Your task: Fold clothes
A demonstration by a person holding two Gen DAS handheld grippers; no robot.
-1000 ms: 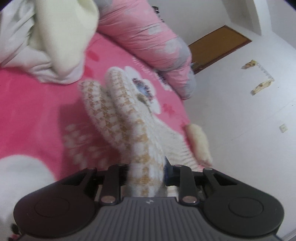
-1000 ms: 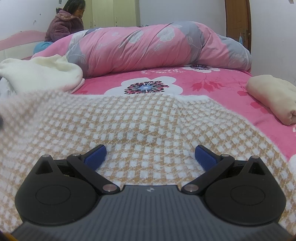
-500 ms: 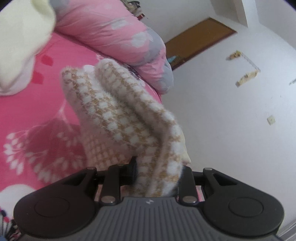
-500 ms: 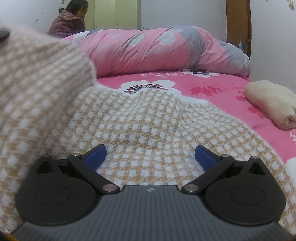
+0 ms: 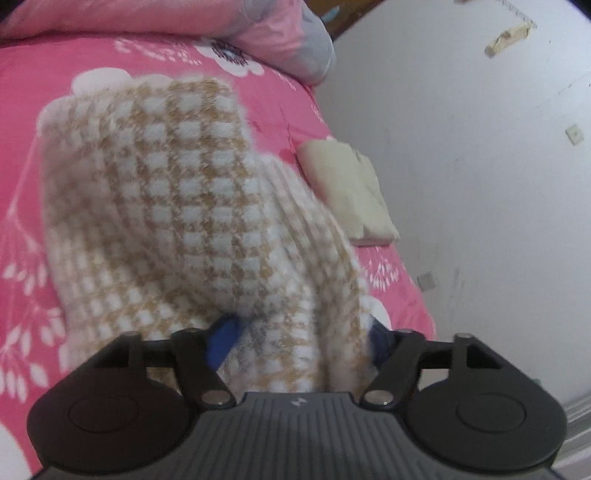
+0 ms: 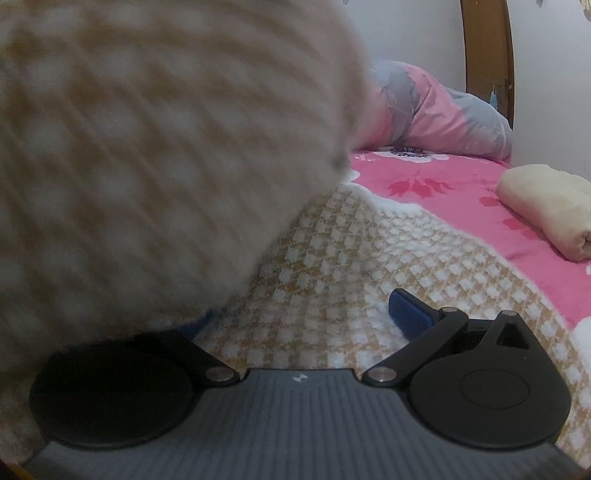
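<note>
A tan-and-white checked knitted sweater (image 5: 166,192) lies on the pink flowered bed sheet (image 5: 22,110). My left gripper (image 5: 301,338) hovers over it, jaws opening. A lifted fold of the sweater still hangs between the blue pads (image 5: 221,341), which stand wide and do not pinch it. In the right wrist view that fold (image 6: 147,147) is a blurred mass over the left half and hides most of one pad. My right gripper (image 6: 303,317) stands open low over the flat part of the sweater (image 6: 351,258), nothing held.
A folded cream garment (image 5: 347,188) (image 6: 546,206) lies near the bed's right edge by the white wall (image 5: 480,184). A rolled pink and grey quilt (image 5: 258,29) (image 6: 436,110) lies across the far end. A wooden door frame (image 6: 487,55) stands behind it.
My left gripper carried the pinched fold across over the rest of the sweater, and its jaws spread apart. The fold swept into the right wrist view. The right gripper stayed put.
</note>
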